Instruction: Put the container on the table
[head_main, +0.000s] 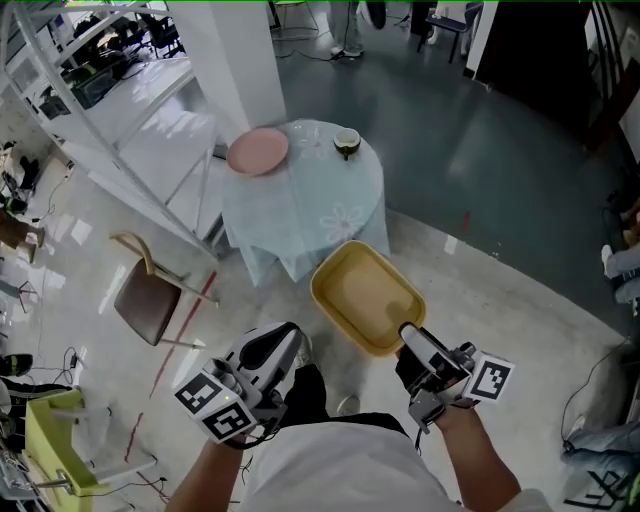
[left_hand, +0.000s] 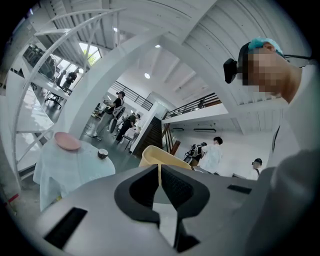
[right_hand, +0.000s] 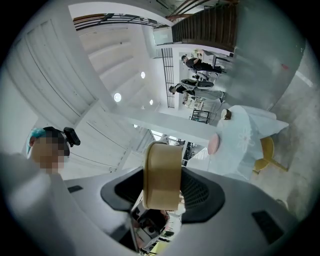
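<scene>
The yellow container (head_main: 365, 298), a shallow rounded tray, hangs above the floor just short of the round table (head_main: 310, 215) with the pale blue cloth. My right gripper (head_main: 408, 335) is shut on its near rim; in the right gripper view the container's wall (right_hand: 162, 172) fills the space between the jaws of the right gripper (right_hand: 162, 189). My left gripper (head_main: 285, 345) is beside it to the left, apart from the container. Its jaws stand together in the left gripper view, where the left gripper (left_hand: 160, 182) holds nothing and the container (left_hand: 162, 159) shows beyond.
On the table lie a pink plate (head_main: 257, 151) and a small bowl (head_main: 346, 143). A brown chair (head_main: 150, 300) stands left of the table, white stair railing (head_main: 130, 140) and a white column (head_main: 245, 60) behind it. People stand far off (left_hand: 117, 112).
</scene>
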